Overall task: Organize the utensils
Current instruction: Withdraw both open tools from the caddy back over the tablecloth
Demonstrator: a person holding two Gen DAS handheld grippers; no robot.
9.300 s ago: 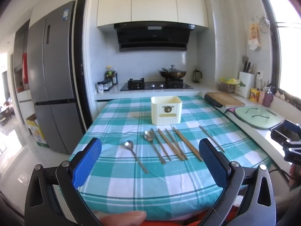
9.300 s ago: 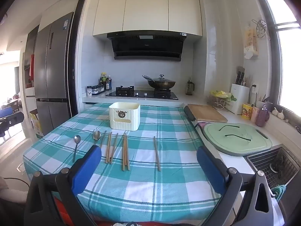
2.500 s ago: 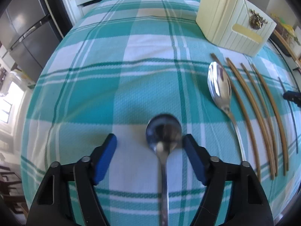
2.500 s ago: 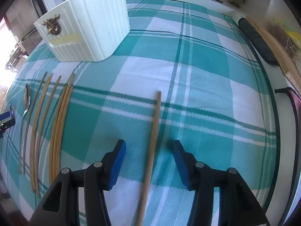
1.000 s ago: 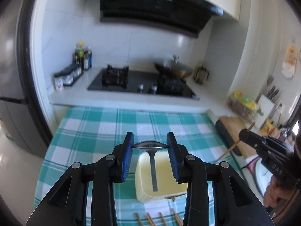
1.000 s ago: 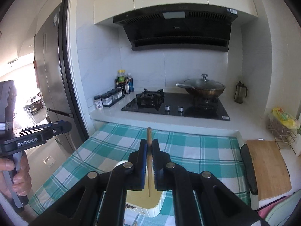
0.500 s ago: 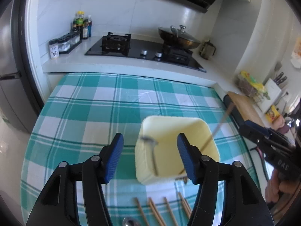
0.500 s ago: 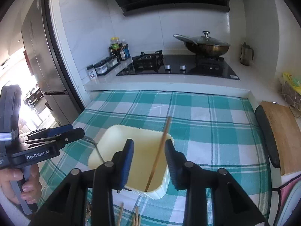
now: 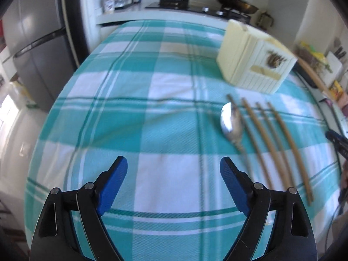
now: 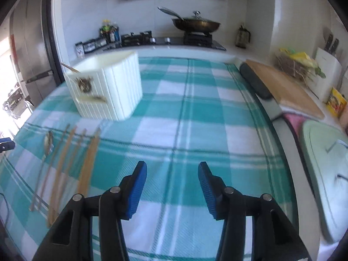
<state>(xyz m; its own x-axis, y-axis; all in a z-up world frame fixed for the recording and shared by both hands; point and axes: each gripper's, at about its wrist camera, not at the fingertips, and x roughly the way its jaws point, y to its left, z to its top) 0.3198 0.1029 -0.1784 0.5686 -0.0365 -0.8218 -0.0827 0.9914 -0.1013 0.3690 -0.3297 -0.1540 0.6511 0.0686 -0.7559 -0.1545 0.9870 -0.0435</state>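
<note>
The left gripper [image 9: 173,179] hangs over the near part of the surface [image 9: 141,113], its jaws wide and opening with only checked cloth between them. The right gripper [image 10: 172,182] is about half spread, its jaws opening too, nothing between them. Beyond, toward the middle of the surface, a spoon [image 9: 231,121] lies just beside a row of chopsticks [image 9: 280,139], roughly parallel, handles toward the near edge. Farther back stands the cream utensil box [image 10: 108,91], upright, with a thin stick tip [image 10: 68,67] poking above its rim. Past the far edge sits the stove [image 10: 174,40] with a lidded wok [image 10: 195,25].
</note>
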